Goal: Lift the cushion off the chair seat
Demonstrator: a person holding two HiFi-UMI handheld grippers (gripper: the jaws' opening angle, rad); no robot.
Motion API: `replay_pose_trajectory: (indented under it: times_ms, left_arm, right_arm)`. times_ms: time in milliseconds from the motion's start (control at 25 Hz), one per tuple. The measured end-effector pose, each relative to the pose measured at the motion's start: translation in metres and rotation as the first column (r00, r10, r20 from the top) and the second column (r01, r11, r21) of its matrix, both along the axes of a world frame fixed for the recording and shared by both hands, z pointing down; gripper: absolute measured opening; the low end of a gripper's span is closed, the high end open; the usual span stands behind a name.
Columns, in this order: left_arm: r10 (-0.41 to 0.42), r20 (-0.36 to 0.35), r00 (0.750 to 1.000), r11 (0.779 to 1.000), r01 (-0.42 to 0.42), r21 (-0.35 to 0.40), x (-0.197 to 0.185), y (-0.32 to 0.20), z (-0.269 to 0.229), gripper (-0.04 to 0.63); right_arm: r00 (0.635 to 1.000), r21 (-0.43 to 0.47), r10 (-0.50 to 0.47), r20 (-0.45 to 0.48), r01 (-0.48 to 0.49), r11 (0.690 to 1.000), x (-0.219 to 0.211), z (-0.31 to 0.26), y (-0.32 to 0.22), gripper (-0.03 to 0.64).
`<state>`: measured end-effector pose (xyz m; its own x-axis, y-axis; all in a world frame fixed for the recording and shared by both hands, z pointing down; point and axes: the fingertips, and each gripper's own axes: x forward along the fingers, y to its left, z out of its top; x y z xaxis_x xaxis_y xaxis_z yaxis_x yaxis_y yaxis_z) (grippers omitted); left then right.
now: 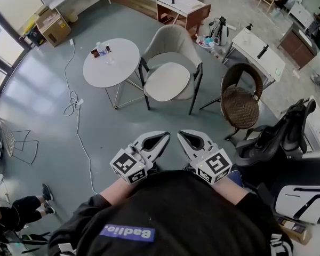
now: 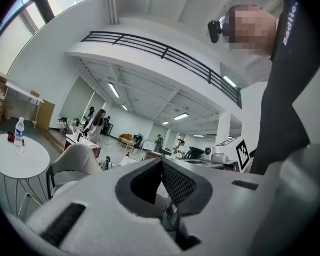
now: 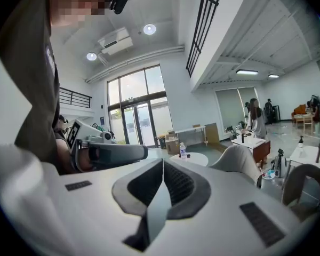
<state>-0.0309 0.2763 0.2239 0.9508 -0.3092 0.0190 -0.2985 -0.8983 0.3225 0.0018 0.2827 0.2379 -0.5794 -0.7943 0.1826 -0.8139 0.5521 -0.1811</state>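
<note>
In the head view a round beige cushion (image 1: 168, 81) lies on the seat of a beige armchair (image 1: 173, 44) with dark legs, in the middle of the room. My left gripper (image 1: 164, 136) and right gripper (image 1: 183, 134) are held side by side close to the person's body, well short of the chair, both pointing toward it. Both are shut with nothing between the jaws. In the left gripper view the closed gripper (image 2: 161, 162) points past the armchair (image 2: 74, 161). In the right gripper view the closed gripper (image 3: 162, 162) has the armchair's back (image 3: 240, 161) ahead to the right.
A round white table (image 1: 111, 63) with a water bottle (image 1: 101, 49) stands left of the armchair. A brown wicker chair (image 1: 240, 101) is to its right, and a black office chair (image 1: 277, 135) sits nearer on the right. A white cable (image 1: 74, 103) trails across the grey floor. Desks and people are farther back.
</note>
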Motion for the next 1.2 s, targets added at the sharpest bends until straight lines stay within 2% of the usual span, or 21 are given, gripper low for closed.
replay_pose_trajectory:
  times_ms: [560, 960, 1200]
  left_arm:
    - [-0.048, 0.012, 0.999, 0.999, 0.048, -0.007, 0.015, -0.006, 0.001, 0.015]
    - [-0.178, 0.017, 0.984, 0.983, 0.179, -0.035, 0.035, -0.011, 0.017, 0.015]
    - [-0.222, 0.008, 0.975, 0.974, 0.222, -0.036, 0.032, -0.045, 0.018, 0.015]
  right_arm:
    - [0.998, -0.011, -0.057, 0.011, 0.057, 0.998, 0.016, 0.002, -0.004, 0.029]
    - [0.994, -0.034, -0.108, 0.030, 0.109, 0.993, 0.049, 0.020, -0.005, 0.029]
    - [0.992, -0.043, -0.123, 0.021, 0.124, 0.991, 0.049, 0.025, -0.031, 0.029]
